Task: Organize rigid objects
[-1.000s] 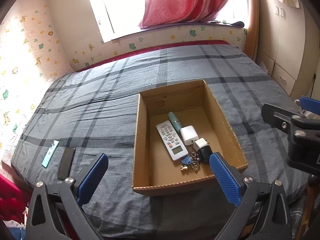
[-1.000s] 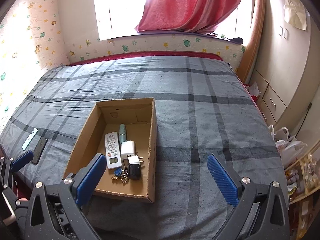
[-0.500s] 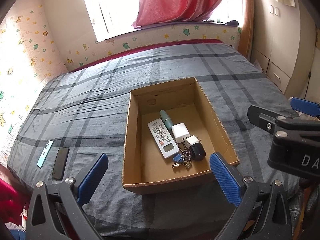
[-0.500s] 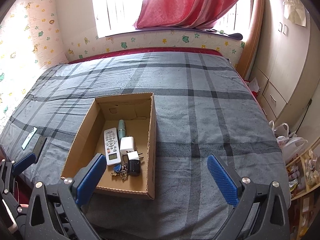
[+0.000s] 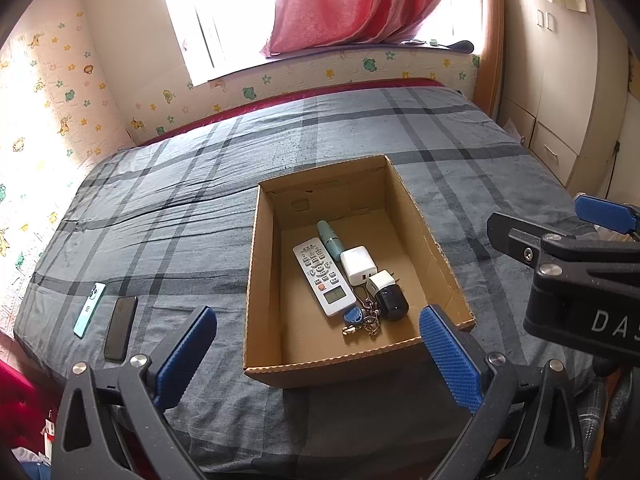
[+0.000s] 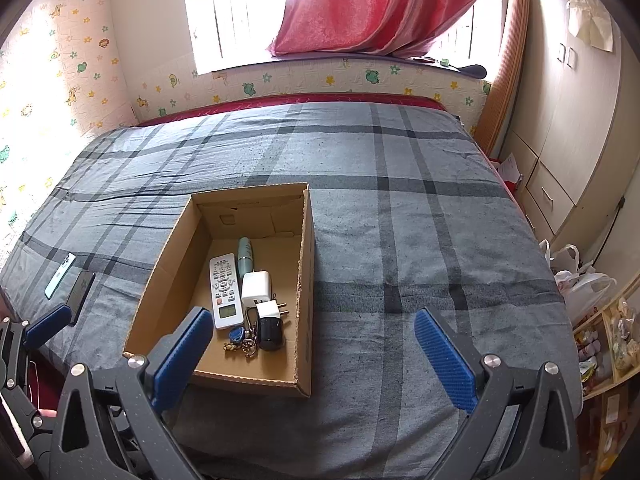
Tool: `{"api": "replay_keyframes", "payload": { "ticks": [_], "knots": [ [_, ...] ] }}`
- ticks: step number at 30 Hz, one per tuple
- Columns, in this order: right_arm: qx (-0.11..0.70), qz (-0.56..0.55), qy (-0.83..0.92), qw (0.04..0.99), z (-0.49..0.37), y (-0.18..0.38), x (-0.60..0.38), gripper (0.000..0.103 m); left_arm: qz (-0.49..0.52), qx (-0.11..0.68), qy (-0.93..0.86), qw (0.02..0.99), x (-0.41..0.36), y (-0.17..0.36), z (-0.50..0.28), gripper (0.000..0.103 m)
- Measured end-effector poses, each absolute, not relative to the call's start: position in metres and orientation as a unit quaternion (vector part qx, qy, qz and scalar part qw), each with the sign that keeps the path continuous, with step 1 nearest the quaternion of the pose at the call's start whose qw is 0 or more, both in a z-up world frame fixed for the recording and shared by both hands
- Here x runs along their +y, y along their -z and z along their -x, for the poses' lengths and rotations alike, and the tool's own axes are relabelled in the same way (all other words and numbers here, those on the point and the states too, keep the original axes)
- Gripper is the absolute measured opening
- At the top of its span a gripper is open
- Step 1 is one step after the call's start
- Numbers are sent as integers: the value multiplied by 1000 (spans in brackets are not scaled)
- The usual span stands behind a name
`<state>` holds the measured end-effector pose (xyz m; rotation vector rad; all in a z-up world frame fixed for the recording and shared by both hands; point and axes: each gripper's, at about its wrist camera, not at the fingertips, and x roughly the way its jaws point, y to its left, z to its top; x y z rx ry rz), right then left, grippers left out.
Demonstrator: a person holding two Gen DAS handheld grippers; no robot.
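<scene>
Remote, teal tube, 2 chargers and keys lie grouped inside the cardboard box, while 2 phones wait on the bed, presumably next, with left gripper and right gripper both spread wide, holding nothing.

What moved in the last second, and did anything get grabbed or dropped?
Only the cameras shifted: both views have drawn slightly back and up, so the brown cardboard box sits a little differently in frame. Nothing was taken hold of or let go. The left hand-held gripper and right hand-held gripper stay open and empty. The white remote control, the chargers and the keys stay in the box; two phones stay on the grey plaid bedspread.
</scene>
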<state>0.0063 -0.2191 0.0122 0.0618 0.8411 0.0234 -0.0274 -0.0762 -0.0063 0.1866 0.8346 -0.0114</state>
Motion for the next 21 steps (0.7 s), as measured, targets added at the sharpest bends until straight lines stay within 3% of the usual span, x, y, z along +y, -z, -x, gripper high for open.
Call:
{"api": "replay_keyframes", "payload": {
  "ticks": [21],
  "knots": [
    [409,-32,-9,912,-7,-12,-220,103,-94,407,7,909,-74,7,25,103]
  ]
}}
